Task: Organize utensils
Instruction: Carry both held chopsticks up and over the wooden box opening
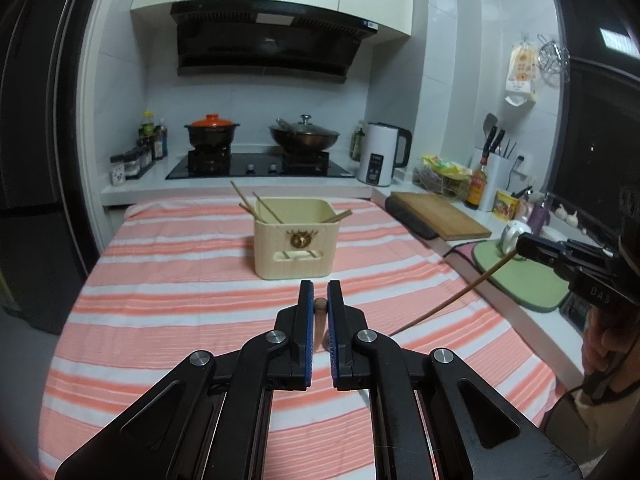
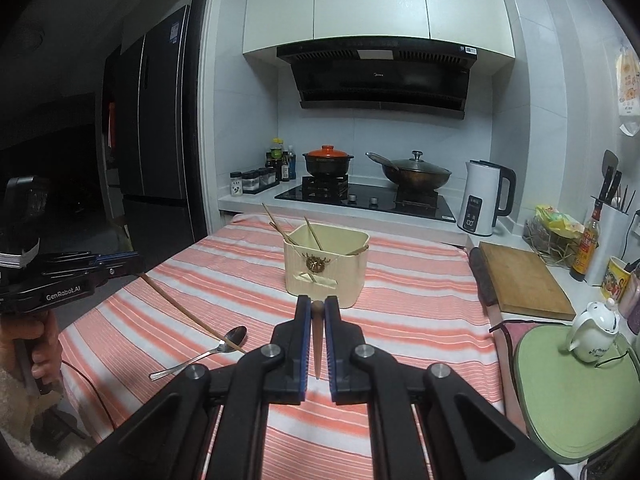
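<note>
Here, chopstick [image 2: 318, 340] between right gripper [image 2: 317, 306] fingertips.

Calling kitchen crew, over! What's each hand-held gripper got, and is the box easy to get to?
Left hand-held gripper and right hand-held gripper: each shut on one chopstick. Cream box dead ahead, some chopsticks already in. Spoon loose on striped cloth. Path clear.

A striped pink-and-white tablecloth [image 1: 168, 296] covered the table. Behind it, on the black gas hob [image 2: 360, 198], sat an orange-lidded clay pot [image 2: 327, 159] and a lidded wok [image 2: 416, 172]. A white electric kettle [image 2: 482, 198] stood to the right of the hob, near a wooden cutting board [image 2: 520, 280]. A white teapot [image 2: 594, 334] rested on a green mat [image 2: 576, 396]. Seasoning bottles [image 2: 280, 164] stood left of the hob, beneath a black range hood [image 2: 380, 76].
</note>
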{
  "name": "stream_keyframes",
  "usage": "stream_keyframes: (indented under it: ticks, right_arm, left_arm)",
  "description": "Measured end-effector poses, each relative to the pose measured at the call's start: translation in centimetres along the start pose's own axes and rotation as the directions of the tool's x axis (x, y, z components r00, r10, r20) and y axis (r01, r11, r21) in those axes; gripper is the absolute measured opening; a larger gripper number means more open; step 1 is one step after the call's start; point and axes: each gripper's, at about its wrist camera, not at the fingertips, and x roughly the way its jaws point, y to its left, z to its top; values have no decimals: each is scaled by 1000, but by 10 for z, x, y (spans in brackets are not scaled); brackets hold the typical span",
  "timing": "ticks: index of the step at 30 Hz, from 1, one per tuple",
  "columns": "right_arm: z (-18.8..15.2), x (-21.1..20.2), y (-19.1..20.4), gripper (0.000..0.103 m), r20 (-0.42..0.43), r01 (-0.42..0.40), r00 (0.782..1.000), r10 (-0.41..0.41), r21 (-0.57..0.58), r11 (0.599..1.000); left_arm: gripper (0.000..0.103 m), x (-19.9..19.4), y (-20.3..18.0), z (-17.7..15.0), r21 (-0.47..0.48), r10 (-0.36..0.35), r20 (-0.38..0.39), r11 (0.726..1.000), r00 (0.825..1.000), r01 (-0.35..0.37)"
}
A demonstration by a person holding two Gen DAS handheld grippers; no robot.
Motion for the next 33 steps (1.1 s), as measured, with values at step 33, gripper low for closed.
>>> stream_keyframes:
  ticks: [33]
  right_arm:
    - [137, 165, -30, 7, 202, -19, 979, 17, 8, 1000]
  left_arm:
    - [4, 170, 34, 150, -27, 70, 61, 997, 996, -69]
